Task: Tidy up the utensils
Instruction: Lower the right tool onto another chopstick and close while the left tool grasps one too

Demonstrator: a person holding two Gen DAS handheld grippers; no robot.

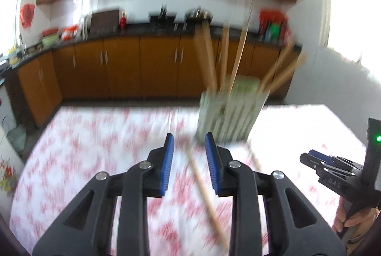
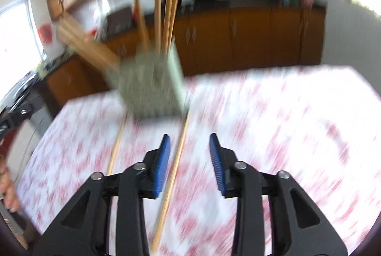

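Both your left gripper [image 1: 189,148] and right gripper [image 2: 189,151] stand apart, empty. Each chopstick [image 2: 177,160] looks light, stiff, slippery; pinch mid-shaft.

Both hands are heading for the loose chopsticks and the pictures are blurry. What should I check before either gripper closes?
1. Left gripper open: ok, nothing between its pads.
2. Right gripper open: ok, nothing pinched.
3. Chopstick lined up under the left gripper: ok, it lies on the table, crossing the gap at a slant.
4. Chopstick lined up under the right gripper: ok, though close to the left pad.
5. Holder upright with room: upright ok; room cannot tell.
6. Gripper height above the table: cannot tell, too blurred.
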